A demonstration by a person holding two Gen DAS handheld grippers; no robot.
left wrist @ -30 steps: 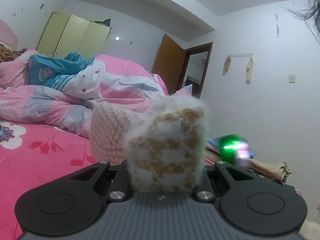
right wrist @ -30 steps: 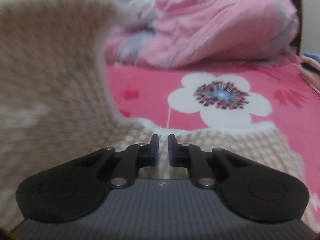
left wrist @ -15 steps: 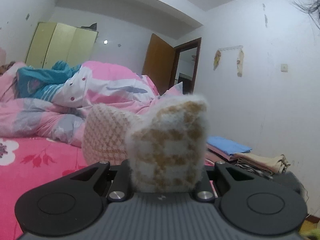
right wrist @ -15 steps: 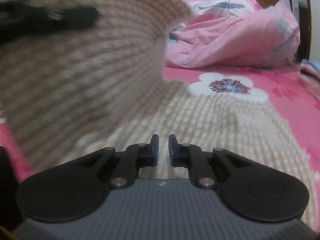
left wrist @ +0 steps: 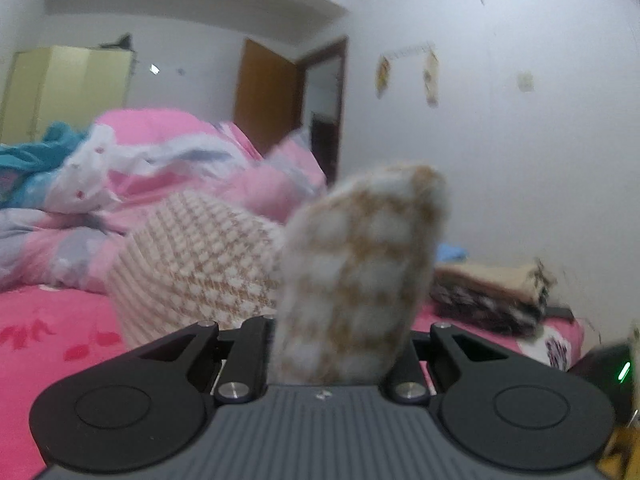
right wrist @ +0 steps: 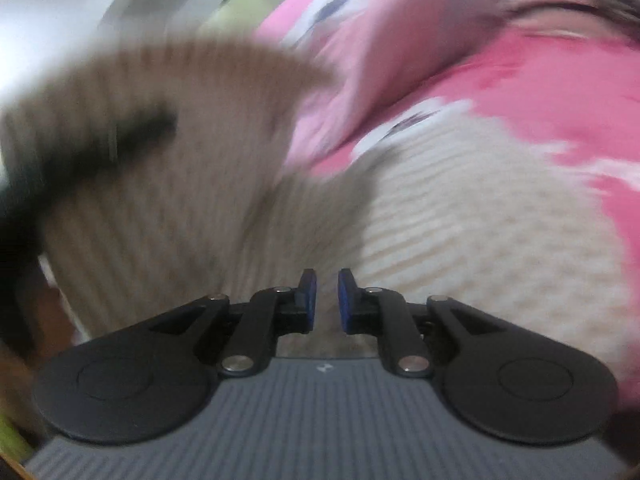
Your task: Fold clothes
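Note:
A beige-and-white knit sweater [right wrist: 460, 220] lies spread on the pink bed sheet [left wrist: 48, 344]. My left gripper [left wrist: 340, 332] is shut on a bunched fold of the sweater [left wrist: 360, 264], which stands up between its fingers and hides the tips. The rest of the garment [left wrist: 200, 256] hangs behind that fold. In the blurred right wrist view, a lifted flap of the sweater [right wrist: 180, 168] arches at left with a dark blurred shape [right wrist: 120, 136] on it. My right gripper [right wrist: 324, 296] hovers over the knit, its jaws opening, with a narrow empty gap between the blue pads [right wrist: 308, 292].
A crumpled pink quilt [left wrist: 160, 168] with a teal garment [left wrist: 36, 156] fills the far side of the bed. A stack of folded clothes [left wrist: 492, 292] sits at the right by the white wall. A yellow wardrobe [left wrist: 68, 88] and a brown door [left wrist: 268, 92] stand behind.
The left view has swung right with the fold still gripped, bringing the folded stack closer. The right view has rolled and blurred, and its pads stand slightly farther apart.

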